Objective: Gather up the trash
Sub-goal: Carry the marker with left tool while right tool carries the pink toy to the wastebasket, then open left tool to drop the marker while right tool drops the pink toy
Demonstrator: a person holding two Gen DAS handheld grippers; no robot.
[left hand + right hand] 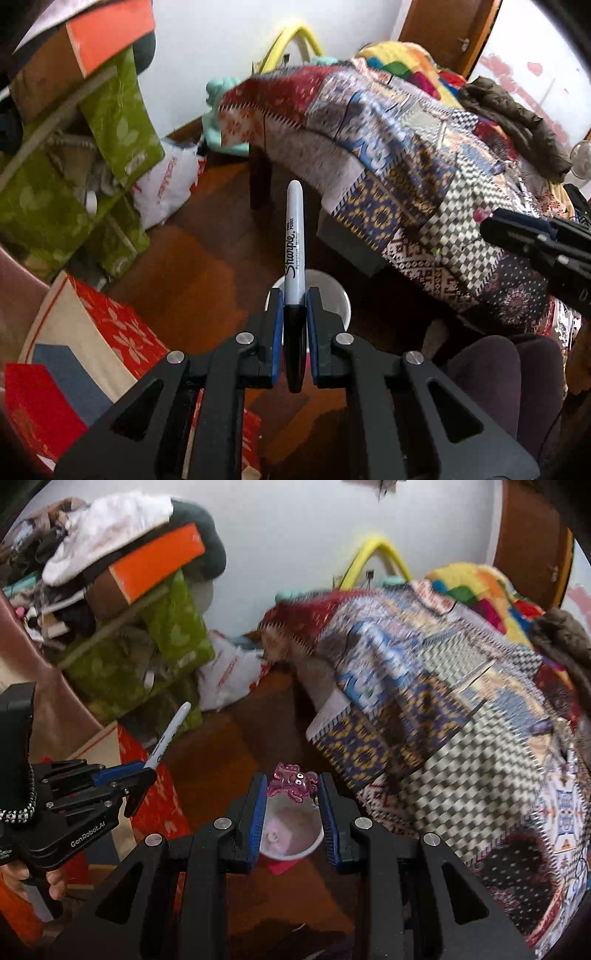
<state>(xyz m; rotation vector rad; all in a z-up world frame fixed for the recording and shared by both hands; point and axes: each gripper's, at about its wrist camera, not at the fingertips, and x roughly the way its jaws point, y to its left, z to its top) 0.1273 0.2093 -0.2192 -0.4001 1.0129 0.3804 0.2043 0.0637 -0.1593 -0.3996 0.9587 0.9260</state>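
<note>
My left gripper (294, 295) is shut on a grey Sharpie marker (294, 243), black cap between the blue pads, barrel sticking out forward. A white cup (332, 295) stands on the brown floor just below and behind it. My right gripper (292, 780) is shut on a small translucent pink toy figure (293, 778) held at its fingertips. It hovers over the same white cup (291, 834), whose inside shows pinkish. In the right wrist view the left gripper (147, 770) with the marker (168, 734) is at the left, gripped by a hand (55, 882).
A bed under a patchwork quilt (424, 177) fills the right side. Green boxes (122, 122), an orange box and clothes pile up at the left. Red patterned boxes (118, 332) lie near the floor at lower left. A white plastic bag (166, 184) sits by the wall.
</note>
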